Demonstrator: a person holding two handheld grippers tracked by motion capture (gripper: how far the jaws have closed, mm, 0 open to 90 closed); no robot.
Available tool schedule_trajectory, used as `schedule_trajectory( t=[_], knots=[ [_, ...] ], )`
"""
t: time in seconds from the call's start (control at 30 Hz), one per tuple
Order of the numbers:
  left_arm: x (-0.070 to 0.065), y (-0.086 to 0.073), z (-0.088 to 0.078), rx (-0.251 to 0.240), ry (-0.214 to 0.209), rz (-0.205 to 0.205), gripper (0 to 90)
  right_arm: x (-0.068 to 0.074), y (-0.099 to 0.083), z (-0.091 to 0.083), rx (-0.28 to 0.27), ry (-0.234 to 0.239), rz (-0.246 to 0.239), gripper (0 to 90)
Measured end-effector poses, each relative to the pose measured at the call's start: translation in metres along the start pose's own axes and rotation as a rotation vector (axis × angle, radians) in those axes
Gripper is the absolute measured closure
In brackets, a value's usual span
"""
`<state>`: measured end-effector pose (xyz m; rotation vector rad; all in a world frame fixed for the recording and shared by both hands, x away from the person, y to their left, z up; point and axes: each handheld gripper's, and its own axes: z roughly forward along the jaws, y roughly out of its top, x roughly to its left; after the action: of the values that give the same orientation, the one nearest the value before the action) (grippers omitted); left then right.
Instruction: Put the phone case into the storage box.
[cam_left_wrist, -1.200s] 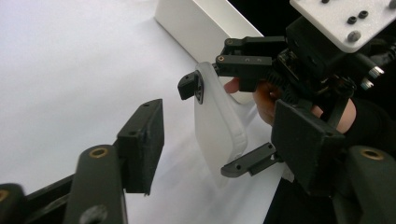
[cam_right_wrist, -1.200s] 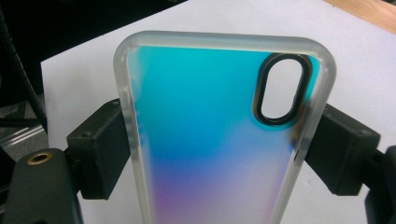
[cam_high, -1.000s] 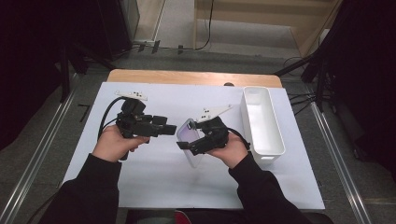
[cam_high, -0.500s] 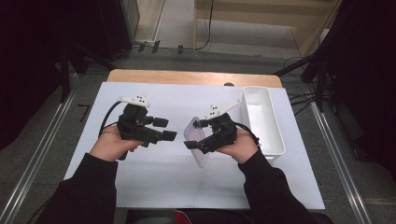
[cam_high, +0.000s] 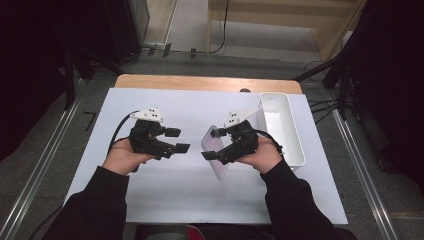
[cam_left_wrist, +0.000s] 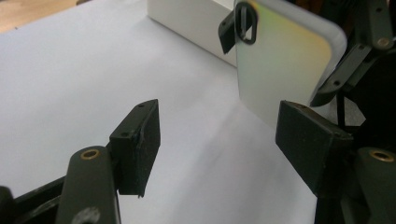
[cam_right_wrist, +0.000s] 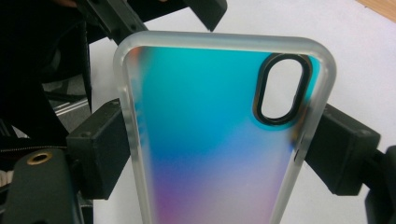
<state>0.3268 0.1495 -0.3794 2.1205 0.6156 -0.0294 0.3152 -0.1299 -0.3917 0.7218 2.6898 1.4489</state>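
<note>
A translucent phone case (cam_right_wrist: 210, 140) with a rainbow sheen and an oval camera cutout is clamped by its long edges in my right gripper (cam_right_wrist: 219, 149), one pad on each side. In the high view the phone case (cam_high: 214, 152) stands tilted above the white sheet, and the right gripper (cam_high: 212, 144) is shut on it. My left gripper (cam_high: 177, 140) hovers a short way to its left, open and holding nothing. In the left gripper view the left gripper (cam_left_wrist: 224, 140) points toward the phone case (cam_left_wrist: 280, 60), which is apart from it.
A long white tray (cam_high: 295, 145) lies to the right of my right hand, and the same white tray (cam_left_wrist: 187, 18) is behind the case in the left gripper view. A white sheet (cam_high: 165, 190) covers the table, with a wooden edge (cam_high: 200, 82) at the far side.
My right hand has shifted a little to the right and up with the case, which widens the gap to the left gripper. The left hand has stayed nearly where it was.
</note>
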Motion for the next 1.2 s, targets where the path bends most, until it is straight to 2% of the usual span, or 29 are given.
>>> schedule_trajectory(
  t=[0.37,0.6,0.87,1.0,1.2],
  knots=[
    [0.002,-0.025,0.016,0.012,0.015,-0.005,30.8,-0.001,0.0,-0.004,-0.008,-0.013,-0.004,14.8],
    [0.001,-0.034,0.016,0.005,0.01,-0.01,30.8,-0.001,0.0,-0.005,-0.008,-0.016,-0.006,14.8],
    [-0.002,-0.043,0.016,-0.015,0.02,0.009,30.8,0.0,-0.001,-0.005,-0.008,-0.023,-0.024,14.8],
    [-0.001,-0.051,0.016,-0.002,0.027,-0.001,30.9,-0.001,-0.001,-0.006,-0.009,-0.017,-0.017,14.8],
    [-0.003,-0.061,0.017,0.007,0.039,-0.008,30.9,-0.002,-0.001,-0.009,-0.01,-0.032,-0.012,14.8]
  ],
)
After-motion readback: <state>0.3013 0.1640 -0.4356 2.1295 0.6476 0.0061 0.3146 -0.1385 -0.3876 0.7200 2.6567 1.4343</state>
